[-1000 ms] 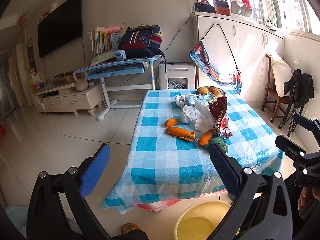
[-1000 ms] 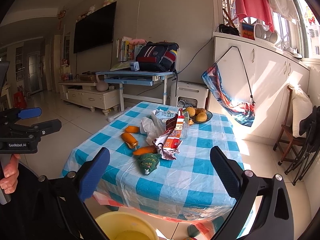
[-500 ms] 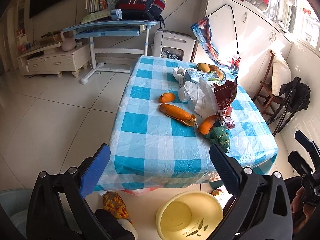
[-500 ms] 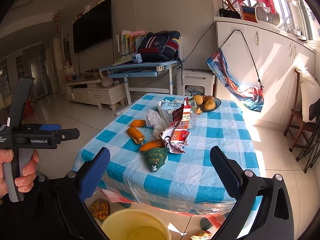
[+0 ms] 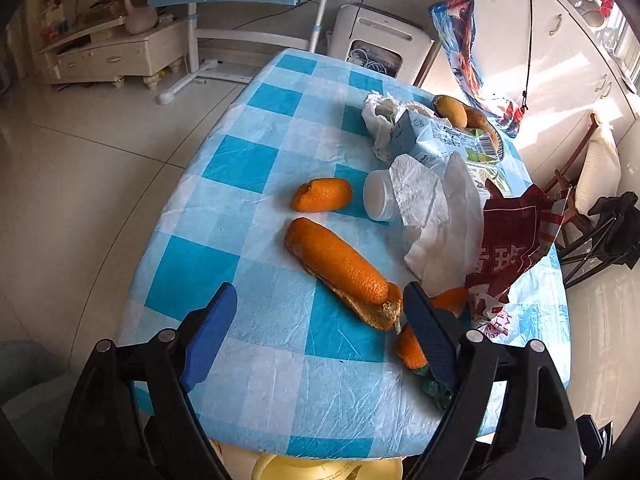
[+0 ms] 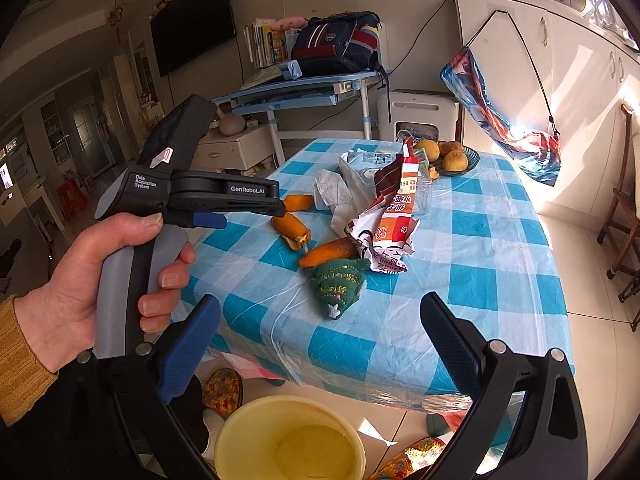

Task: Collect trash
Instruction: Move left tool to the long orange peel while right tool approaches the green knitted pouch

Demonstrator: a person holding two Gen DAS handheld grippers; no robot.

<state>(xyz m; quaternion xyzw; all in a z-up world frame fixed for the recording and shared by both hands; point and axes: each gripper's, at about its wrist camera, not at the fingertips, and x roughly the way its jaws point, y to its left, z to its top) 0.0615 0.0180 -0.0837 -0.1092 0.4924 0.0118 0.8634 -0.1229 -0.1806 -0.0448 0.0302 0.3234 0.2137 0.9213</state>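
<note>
left jaws: the left gripper (image 5: 316,312) has its 2 blue pads spread but closing in right now, nothing pinched yet, just tablecloth showing in the gap

what's nearest: the long orange peel (image 5: 340,270), its ragged near end sits just inside the right-hand pad, so the peel lies ahead and a bit right of the gap's middle

long axis: runs diagonally, from that near end by the right pad away and to the left. so it's skewed across the jaws, not square between them

judgement: I'd guess the grab wants a small shift toward the peel or a bit of wrist roll, otherwise the pads only catch the tip

past the long peel: a smaller orange peel (image 5: 322,201) just beyond its far end, with a white jar (image 5: 378,201) beside it. To the long peel's right, crumpled tissue (image 5: 436,220) and a red snack bag (image 5: 516,248)

right jaws: the right gripper (image 6: 316,348) is spread wide, empty, well back from the long peel, short of the table (image 6: 472,280) edge and above a yellow bin (image 6: 288,438) on the floor

nearer hand: the left hand (image 6: 96,280), easily. Right one looks parked by the bin
</note>
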